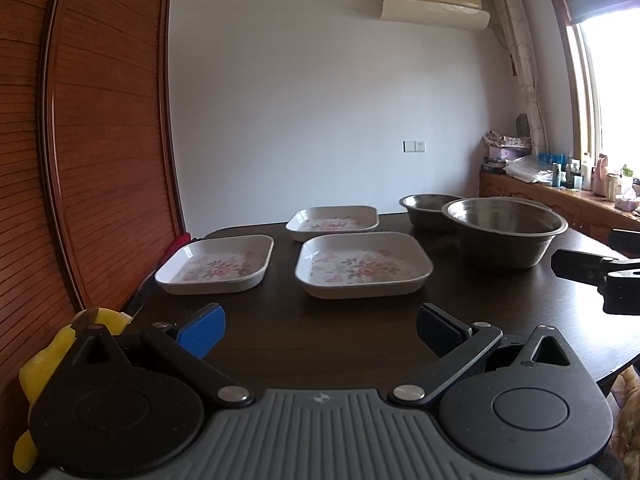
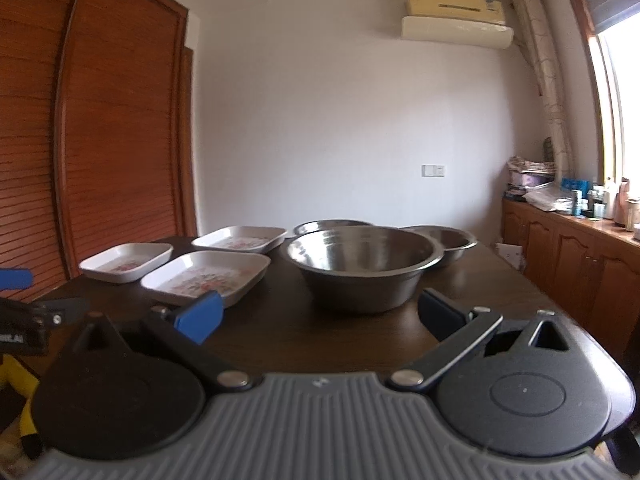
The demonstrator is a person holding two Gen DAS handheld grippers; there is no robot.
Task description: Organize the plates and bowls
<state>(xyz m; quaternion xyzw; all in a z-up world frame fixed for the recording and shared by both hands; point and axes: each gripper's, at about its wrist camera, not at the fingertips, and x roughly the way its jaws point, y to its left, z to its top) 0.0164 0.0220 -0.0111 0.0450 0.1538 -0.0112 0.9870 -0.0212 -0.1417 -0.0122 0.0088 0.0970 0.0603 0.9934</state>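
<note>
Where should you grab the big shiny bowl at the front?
Probably the big metal bowl by its near rim, one finger inside, one outside. The right hand-held gripper is open and faces that side, and the flared lip gives a thin edge to pinch.

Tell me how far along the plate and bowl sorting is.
Nothing looks done: three floral plates lie apart on the table, and three steel bowls sit unstacked. The left gripper and right gripper are open and empty. All stacking remains.

Table [image 1: 320, 344] front clear; bowl [image 2: 362, 268] blocks (rt).
</note>
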